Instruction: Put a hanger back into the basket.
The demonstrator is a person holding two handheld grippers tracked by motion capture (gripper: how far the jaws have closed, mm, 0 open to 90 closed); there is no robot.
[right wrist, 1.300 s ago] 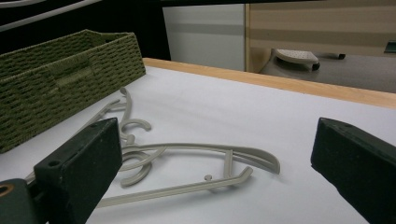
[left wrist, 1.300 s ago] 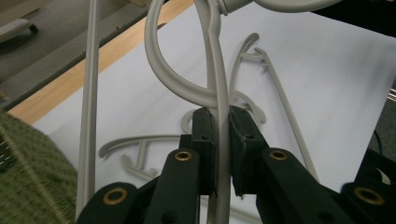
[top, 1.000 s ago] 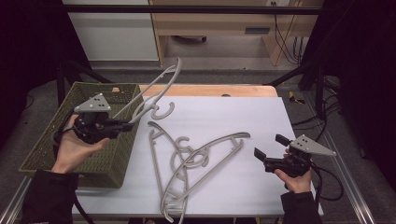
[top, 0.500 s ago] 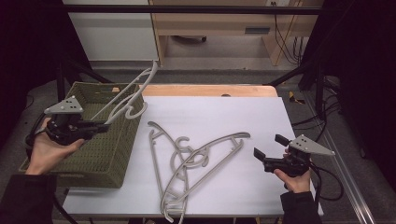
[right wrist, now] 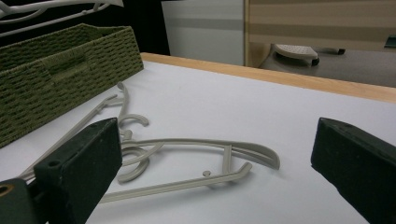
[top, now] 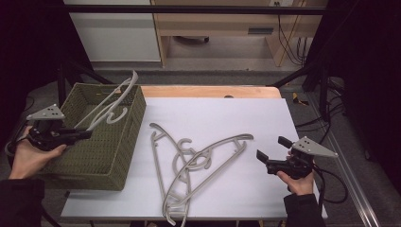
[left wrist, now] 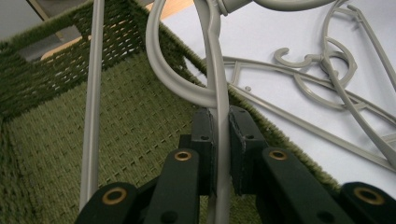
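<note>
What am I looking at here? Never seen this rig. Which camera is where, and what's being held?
No robot: a person holds a hand-operated two-jaw gripper in each hand. The high view looks down on the white table from above the person's side. The other two pictures come from cameras riding on each gripper, looking along its black jaws. The left gripper is shut on a grey plastic hanger, holding it over a green woven basket. The right gripper hovers open and holds nothing. Two more hangers lie overlapped on the table between basket and right gripper.
</note>
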